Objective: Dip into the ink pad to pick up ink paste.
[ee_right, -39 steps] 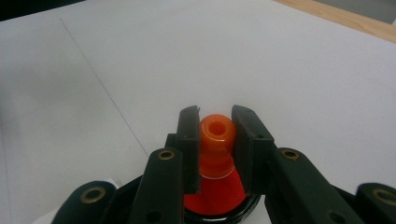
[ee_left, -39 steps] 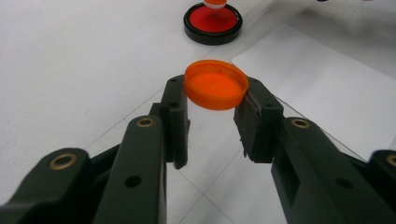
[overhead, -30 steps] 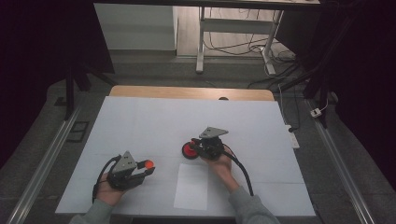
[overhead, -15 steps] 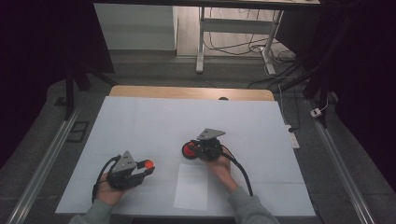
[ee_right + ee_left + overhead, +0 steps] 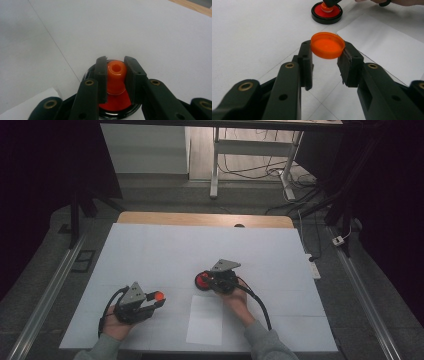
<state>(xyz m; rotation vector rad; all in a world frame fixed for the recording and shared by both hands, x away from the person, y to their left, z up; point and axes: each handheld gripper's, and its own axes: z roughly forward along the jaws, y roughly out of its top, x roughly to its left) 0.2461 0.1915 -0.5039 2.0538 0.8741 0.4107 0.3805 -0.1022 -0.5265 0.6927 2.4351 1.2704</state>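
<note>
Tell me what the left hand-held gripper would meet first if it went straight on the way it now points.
Probably the round black dish with red inside, where the right hand-held gripper grips an orange knob. The left hand-held gripper, holding an orange plastic cap, points roughly there; depth is uncertain.

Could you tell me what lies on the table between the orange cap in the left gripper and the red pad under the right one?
Nothing: in the left gripper view, only bare white table separates the cap from the pad.
</note>
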